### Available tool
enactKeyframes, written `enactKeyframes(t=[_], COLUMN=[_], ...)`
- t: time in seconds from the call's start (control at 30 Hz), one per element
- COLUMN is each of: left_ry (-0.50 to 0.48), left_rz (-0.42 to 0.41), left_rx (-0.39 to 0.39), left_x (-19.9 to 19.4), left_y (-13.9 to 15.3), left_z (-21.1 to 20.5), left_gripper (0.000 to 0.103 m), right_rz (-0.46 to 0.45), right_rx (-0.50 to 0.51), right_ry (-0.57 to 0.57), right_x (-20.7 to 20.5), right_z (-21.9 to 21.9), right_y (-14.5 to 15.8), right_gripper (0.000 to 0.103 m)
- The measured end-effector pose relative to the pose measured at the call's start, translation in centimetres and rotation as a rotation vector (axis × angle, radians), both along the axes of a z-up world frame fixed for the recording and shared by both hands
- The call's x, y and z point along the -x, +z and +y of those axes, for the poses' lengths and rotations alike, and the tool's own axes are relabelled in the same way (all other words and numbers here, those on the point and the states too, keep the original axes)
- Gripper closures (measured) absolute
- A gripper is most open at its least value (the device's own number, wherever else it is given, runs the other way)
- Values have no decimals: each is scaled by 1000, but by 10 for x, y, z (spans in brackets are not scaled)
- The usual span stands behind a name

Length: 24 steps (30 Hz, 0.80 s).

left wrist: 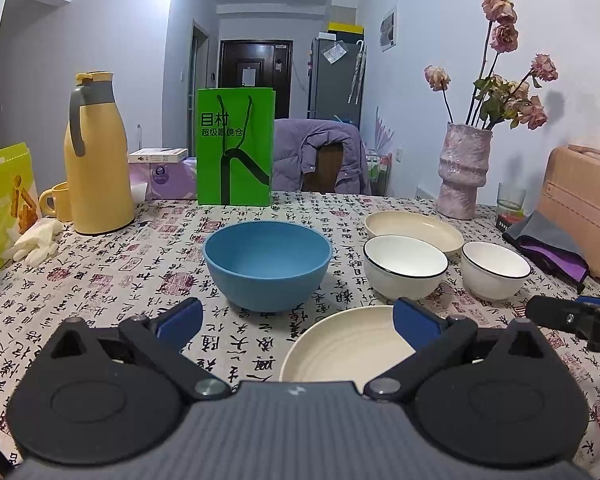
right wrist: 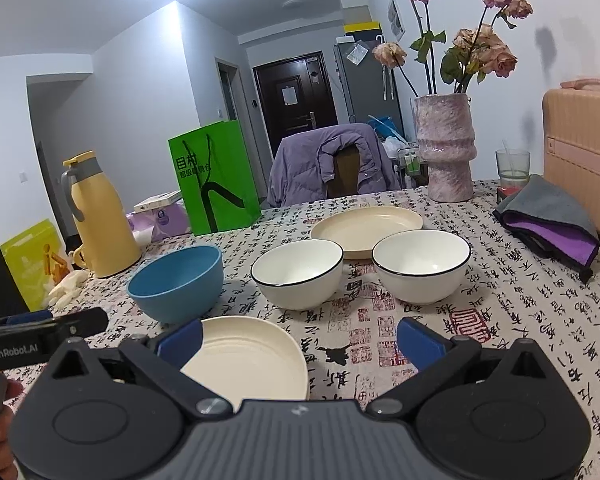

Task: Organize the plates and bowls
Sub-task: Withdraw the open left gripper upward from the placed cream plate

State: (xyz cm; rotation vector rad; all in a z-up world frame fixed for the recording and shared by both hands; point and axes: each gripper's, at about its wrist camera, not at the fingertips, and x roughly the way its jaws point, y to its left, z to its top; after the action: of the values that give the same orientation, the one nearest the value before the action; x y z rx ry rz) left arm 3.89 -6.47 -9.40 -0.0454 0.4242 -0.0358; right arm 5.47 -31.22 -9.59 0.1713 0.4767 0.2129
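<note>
Glazed white and matte cream crockery, all loose on a printed tablecloth, nothing stacked yet. Left gripper has its jaws spread wide and empty, low in the left wrist view, aimed at the blue bowl at frame centre; right gripper likewise spread and holding nothing. Near cream plate lies at lower centre of the right wrist view, partly under the right gripper's left finger. Two black-rimmed white bowls sit side by side mid-frame, the far cream plate just behind them. Likely trouble: the plates lie flat on cloth, so a finger sliding under a rim may snag and drag the fabric, shifting every dish. Glazed rims are slick (a shallow pinch could let a bowl swing or drop). The grippers are close together near the plate; reaching for it at once risks a knock. The vase at upper right looks top-heavy, and a glass stands near it.
</note>
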Motion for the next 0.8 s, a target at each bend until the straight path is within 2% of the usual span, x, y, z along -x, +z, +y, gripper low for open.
enactKeyframes(t=[0.33,0.8], left_ry=[0,12], left_rz=[12,-9], left_rx=[27,87], left_x=[-9,-29], left_y=[9,37], left_z=[-3,-17], left_gripper=[0,0], right_rz=[-12,-35], right_rx=[38,16], right_ry=[4,43], right_x=[-10,-47], right_z=[-5,-24], right_y=[19,52], right_gripper=[0,0])
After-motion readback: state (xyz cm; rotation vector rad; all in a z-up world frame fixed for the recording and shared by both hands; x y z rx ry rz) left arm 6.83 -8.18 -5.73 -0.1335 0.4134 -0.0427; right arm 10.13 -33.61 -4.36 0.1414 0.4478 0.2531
